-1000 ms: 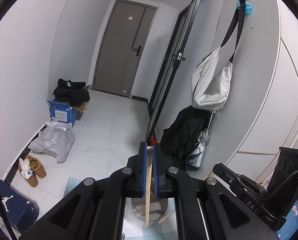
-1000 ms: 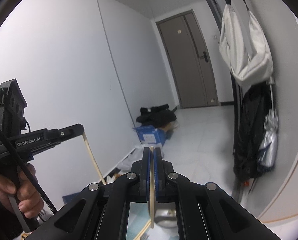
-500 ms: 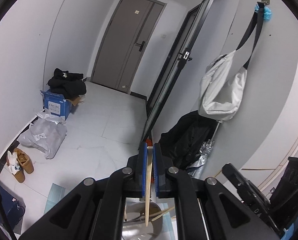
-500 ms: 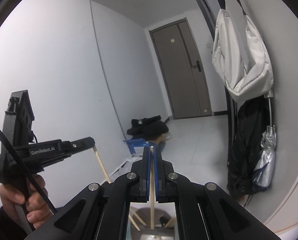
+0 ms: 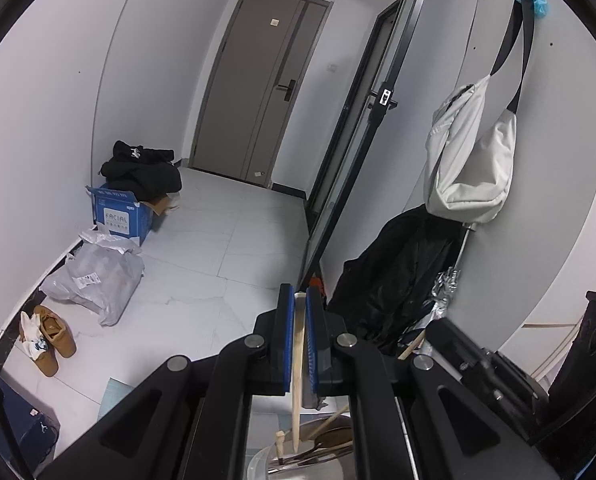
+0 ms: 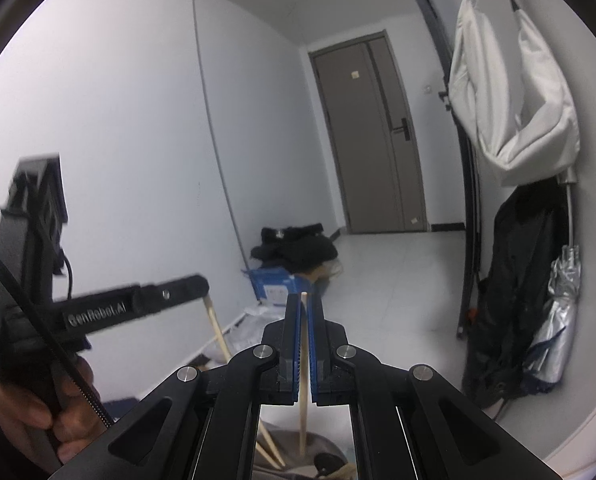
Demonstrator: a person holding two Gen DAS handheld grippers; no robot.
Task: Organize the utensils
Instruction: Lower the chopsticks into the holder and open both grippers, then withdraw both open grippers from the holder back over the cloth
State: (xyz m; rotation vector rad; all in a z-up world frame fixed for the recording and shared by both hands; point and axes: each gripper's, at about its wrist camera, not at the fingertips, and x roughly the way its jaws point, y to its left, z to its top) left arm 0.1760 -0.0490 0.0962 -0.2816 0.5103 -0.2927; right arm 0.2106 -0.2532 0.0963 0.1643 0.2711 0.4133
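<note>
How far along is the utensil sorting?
Done: several utensils already stand in the metal container. In hand: left gripper and right gripper each clamp a wooden chopstick, tips above the container. Left: release both.

Handheld two-finger grippers, wrist-camera views.
Right gripper [image 6: 305,320]: matte black linkage arms with round silver screw heads, fingers [image 6: 292,344] lined with ribbed blue pads. Left gripper [image 6: 202,286]: black body lettered "GenRobot.AI" in white, braided black cable alongside, gripped by a hand [image 6: 34,412] below a dark sleeve.
</note>
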